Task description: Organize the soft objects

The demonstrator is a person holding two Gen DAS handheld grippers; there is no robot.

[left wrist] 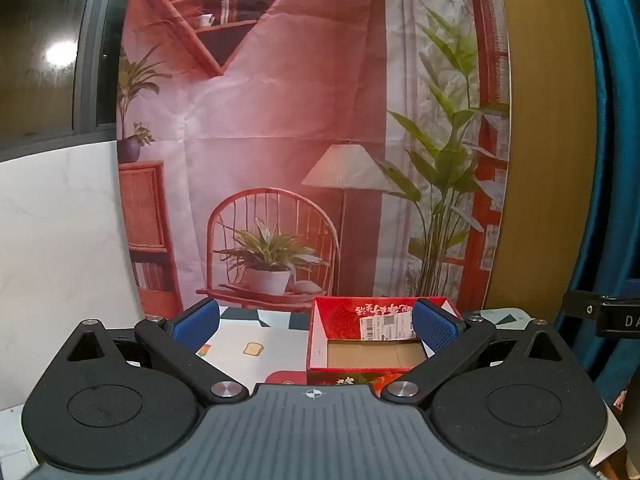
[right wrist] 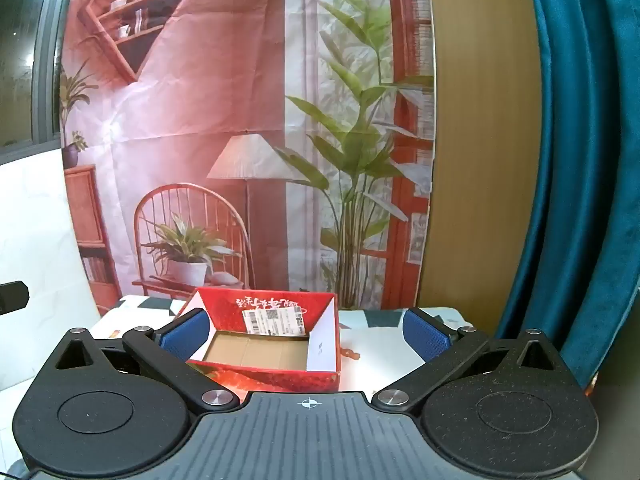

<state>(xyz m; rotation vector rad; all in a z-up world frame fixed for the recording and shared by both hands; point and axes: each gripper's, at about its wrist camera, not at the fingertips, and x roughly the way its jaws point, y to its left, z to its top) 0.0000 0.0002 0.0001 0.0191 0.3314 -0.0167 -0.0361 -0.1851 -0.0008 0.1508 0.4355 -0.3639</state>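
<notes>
The printed backdrop [left wrist: 280,120] fills the upper frame; the open red carton [right wrist: 264,344] sits low centre on the table, with nothing in it. No soft item shows. Both claws—left gripper [left wrist: 316,326], right gripper [right wrist: 306,330]—gape wide, holding nothing; tilt down to find cloth first.

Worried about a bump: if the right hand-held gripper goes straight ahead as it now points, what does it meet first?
Probably the open red cardboard box, its near wall lying between the open right hand-held gripper fingers; depth unclear.
</notes>
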